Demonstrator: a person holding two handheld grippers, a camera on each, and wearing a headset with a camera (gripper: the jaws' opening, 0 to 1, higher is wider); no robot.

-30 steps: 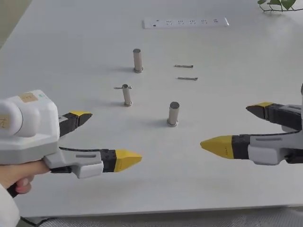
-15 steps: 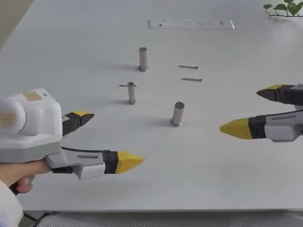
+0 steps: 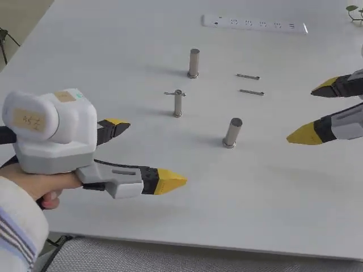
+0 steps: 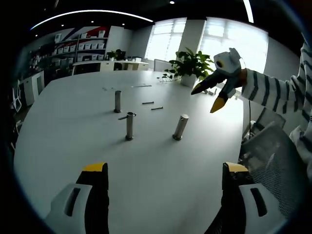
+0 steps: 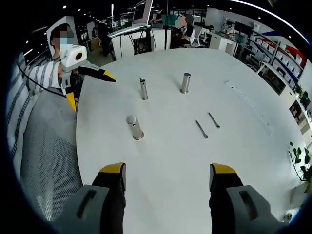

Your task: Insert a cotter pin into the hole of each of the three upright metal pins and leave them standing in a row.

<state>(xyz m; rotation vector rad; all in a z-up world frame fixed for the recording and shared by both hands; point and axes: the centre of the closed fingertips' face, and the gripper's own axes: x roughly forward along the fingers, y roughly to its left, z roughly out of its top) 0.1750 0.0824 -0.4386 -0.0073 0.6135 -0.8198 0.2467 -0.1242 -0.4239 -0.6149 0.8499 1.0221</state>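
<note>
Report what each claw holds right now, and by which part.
Nothing is held. The left claw and the right claw are both open and empty above the table; two loose cotter pins lie untouched on it.

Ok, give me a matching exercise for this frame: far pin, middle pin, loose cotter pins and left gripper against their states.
Things:
1 far metal pin
2 middle metal pin
3 two loose cotter pins
4 left gripper

States:
A lying flat
B open, holding nothing
C upright, an inserted cotter pin through its top
D upright, nothing inserted, nearest the power strip

Pairs: 1-D; 2-C; 3-A; 4-B
</note>
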